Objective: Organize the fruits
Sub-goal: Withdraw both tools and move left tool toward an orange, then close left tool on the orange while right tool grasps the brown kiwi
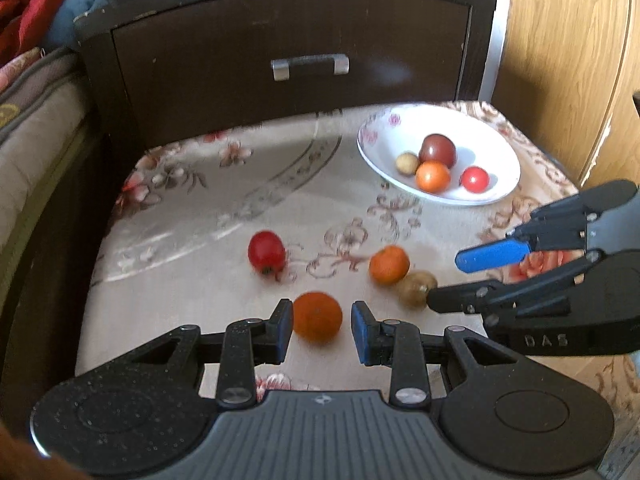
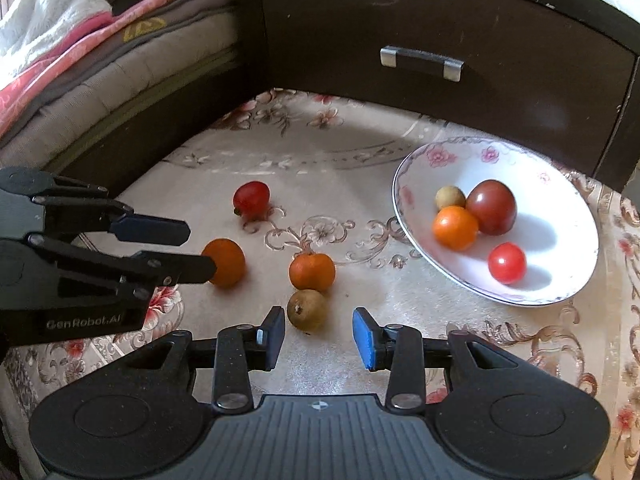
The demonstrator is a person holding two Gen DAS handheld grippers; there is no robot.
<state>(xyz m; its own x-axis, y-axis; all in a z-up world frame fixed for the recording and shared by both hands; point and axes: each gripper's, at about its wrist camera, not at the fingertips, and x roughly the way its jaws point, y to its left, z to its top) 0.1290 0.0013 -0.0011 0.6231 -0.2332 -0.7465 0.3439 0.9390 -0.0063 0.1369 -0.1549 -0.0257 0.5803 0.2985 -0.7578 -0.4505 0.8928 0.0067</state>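
Note:
On the floral cloth lie a red tomato, two oranges and a brown fruit. My left gripper is open, and the near orange sits between its fingers, close to the left pad. My right gripper is open too, its fingertips on either side of the brown fruit's near end. The second orange touches the brown fruit's far side. A white flowered bowl at the back right holds several fruits.
A dark cabinet with a metal drawer handle stands right behind the cloth-covered surface. A bed with blankets runs along the left. A wooden door is at the right. The bowl's fruits include a dark tomato.

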